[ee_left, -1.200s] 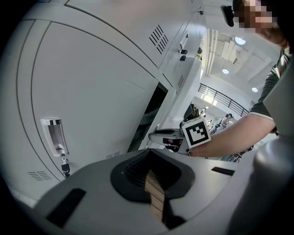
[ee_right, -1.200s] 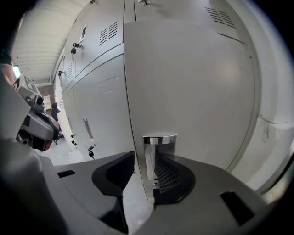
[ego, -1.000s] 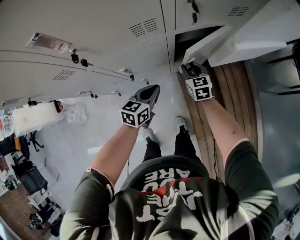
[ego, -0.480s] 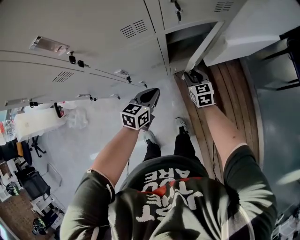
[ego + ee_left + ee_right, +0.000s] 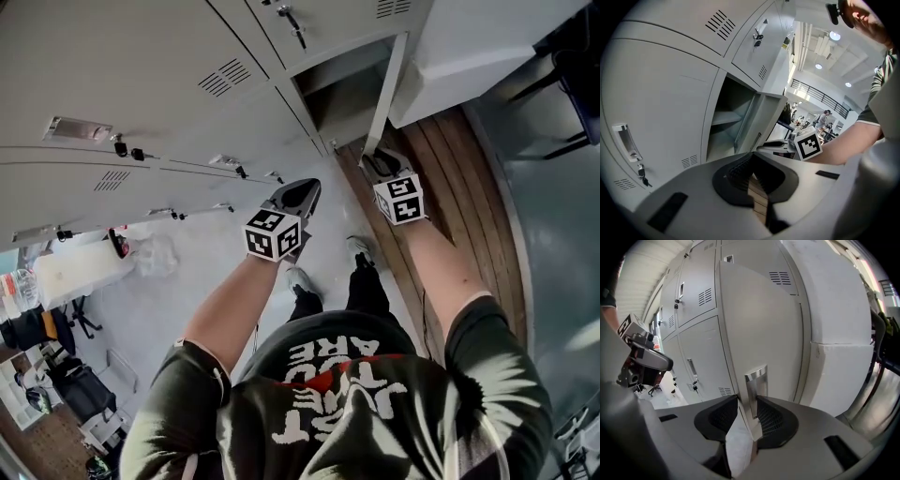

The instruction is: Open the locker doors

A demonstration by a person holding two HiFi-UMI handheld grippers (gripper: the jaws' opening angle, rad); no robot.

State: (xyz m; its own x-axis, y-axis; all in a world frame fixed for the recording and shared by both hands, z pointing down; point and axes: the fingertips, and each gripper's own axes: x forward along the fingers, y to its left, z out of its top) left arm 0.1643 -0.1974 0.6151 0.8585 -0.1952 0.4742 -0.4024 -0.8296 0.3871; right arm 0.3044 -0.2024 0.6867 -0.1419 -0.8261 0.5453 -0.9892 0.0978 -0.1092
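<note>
Right gripper view shows the right tongs (image 5: pixel 746 416) pinched on the free edge of the locker door (image 5: pixel 759 329), right at its shiny metal handle (image 5: pixel 755 380). One jaw sits on each side of the door. I think that spot was picked because it is far from the hinge, so a small pull swings the whole door.

From the head view, the door stands partly out from the open locker (image 5: pixel 342 89), and you can see into the dark space inside. The right tongs (image 5: pixel 380 167) are at the low end of the door's edge.

The left tongs (image 5: pixel 757 180) are closed with nothing in them. They hang in the air near the middle (image 5: pixel 298 192), well apart from the doors. They look to be waiting for a turn.

On the door's outer side is a big white block (image 5: pixel 487 47). There is some open room between them, but I think the door could bump it if it swings very wide. The closed lockers (image 5: pixel 141 84) on the left have keys (image 5: pixel 122 148) hanging from them. The wooden floor (image 5: pixel 450 187) below gives the arm room to pull back.
</note>
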